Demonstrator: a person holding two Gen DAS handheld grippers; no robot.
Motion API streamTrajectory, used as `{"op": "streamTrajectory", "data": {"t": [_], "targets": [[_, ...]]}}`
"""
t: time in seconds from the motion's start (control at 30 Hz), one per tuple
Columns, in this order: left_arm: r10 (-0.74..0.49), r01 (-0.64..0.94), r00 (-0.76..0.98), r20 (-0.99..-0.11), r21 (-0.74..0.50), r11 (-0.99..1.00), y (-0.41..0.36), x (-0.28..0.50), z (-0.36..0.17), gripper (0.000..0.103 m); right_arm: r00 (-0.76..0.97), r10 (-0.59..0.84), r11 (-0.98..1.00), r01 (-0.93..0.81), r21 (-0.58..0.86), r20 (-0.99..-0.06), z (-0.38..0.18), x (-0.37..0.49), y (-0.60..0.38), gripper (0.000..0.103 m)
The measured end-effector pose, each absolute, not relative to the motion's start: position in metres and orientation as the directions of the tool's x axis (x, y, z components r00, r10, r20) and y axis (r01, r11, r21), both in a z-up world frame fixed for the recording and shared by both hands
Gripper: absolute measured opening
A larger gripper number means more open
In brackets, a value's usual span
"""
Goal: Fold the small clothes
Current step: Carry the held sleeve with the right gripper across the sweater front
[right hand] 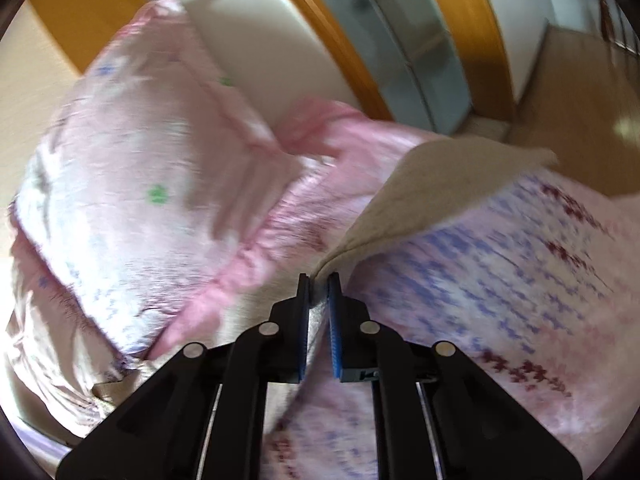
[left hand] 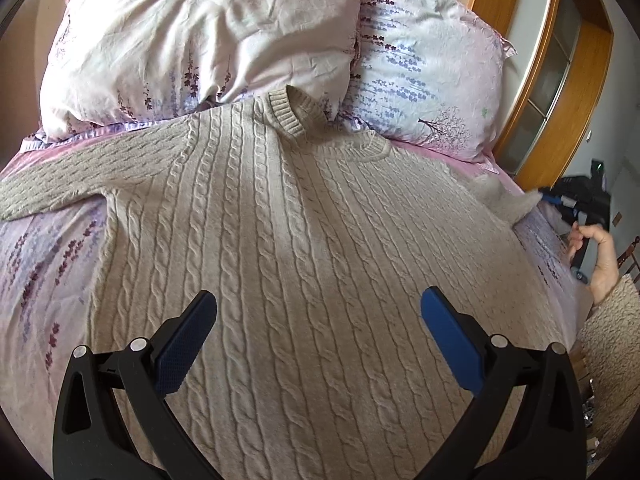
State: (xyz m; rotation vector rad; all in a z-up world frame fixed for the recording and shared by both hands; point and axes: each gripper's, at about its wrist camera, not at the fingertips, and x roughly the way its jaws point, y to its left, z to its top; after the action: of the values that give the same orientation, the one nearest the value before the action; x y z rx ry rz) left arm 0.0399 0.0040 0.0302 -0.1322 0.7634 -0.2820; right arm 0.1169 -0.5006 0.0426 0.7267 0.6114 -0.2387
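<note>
A beige cable-knit sweater [left hand: 304, 240] lies flat on the bed, collar toward the pillows, its left sleeve stretched out to the left. My left gripper [left hand: 318, 304] is open and empty, hovering over the sweater's lower body. My right gripper [right hand: 319, 280] is shut on the sweater's right sleeve [right hand: 432, 188], holding it lifted off the bedsheet; that view is motion-blurred. In the left wrist view the right gripper [left hand: 538, 196] shows at the far right edge of the sweater with the sleeve end pulled up.
Two floral pink pillows [left hand: 192, 40] [left hand: 424, 80] lie at the head of the bed. A pink floral bedsheet [left hand: 44, 264] covers the bed. A wooden headboard [left hand: 560, 92] curves at the right. A person's hand [left hand: 600, 256] is at the right edge.
</note>
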Motion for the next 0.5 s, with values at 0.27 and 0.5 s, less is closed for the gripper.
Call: {"op": "streamTrajectory", "data": {"t": [0.27, 0.5], "targets": [[-0.264, 0.196, 0.698, -0.665, -0.177, 0.964, 0.006, 0.045, 0.034, 0.102, 0.838, 0.282, 0.807, 0.056, 0.588, -0.467, 0.07, 0.127, -0.417, 0.002], [-0.267, 0.183, 0.696, -0.667, -0.195, 0.964, 0.011, 0.047, 0.035, 0.102, 0.641, 0.416, 0.868, -0.069, 0.491, -0.645, 0.037, 0.142, -0.319, 0.008]]}}
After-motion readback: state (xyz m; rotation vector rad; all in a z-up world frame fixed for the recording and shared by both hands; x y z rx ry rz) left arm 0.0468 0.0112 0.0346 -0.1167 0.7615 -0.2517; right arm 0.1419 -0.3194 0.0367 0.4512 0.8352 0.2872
